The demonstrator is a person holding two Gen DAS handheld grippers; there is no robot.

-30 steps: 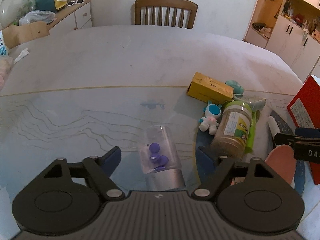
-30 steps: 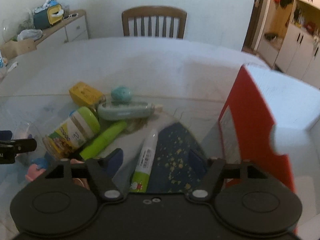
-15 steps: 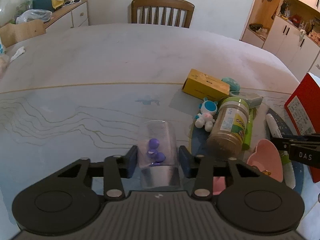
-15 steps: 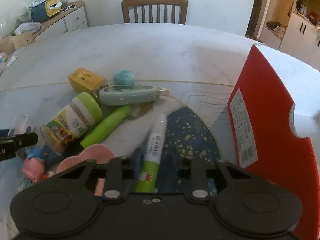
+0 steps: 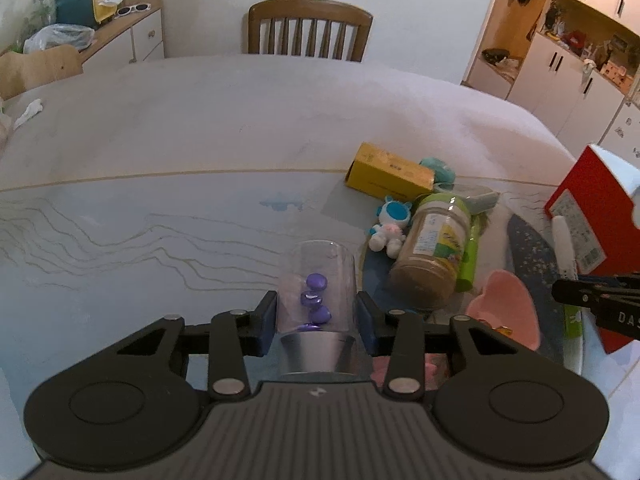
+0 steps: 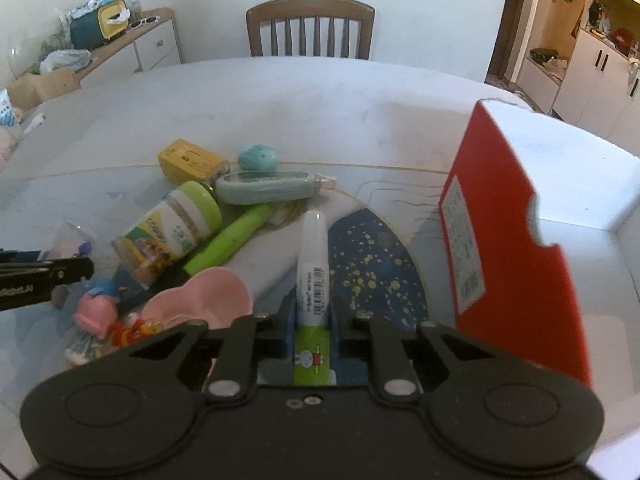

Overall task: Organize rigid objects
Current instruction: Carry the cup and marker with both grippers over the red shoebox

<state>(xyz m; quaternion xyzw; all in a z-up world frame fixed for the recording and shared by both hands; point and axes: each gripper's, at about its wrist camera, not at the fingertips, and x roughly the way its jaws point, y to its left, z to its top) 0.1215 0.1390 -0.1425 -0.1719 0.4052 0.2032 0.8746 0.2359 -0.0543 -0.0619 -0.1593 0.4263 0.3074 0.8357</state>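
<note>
- You are early in the sorting, as I judge it — most of the rigid pieces lie in one loose heap on the table [image 5: 224, 128]: the yellow box [image 6: 192, 162], the green-lidded jar [image 6: 170, 232], the teal case [image 6: 266, 187], the green marker [image 6: 228, 240] and the pink heart dish [image 6: 200, 298].
- The red box [image 6: 508, 240] stands open just to the right of the heap; no sorted item shows inside it from here, so nearly everything is left to do.
- Your left gripper [image 5: 316, 316] is closed down to the width of the clear cup [image 5: 316, 280], its pads pressing both sides; the cup stands apart from the heap, on its left, with purple pieces inside.
- Your right gripper [image 6: 313, 328] is narrowing its last bit onto the white-and-green tube [image 6: 314, 272] — the pads already pinch its green lower end, and the white cap points away over the dark speckled mat [image 6: 376, 268].
</note>
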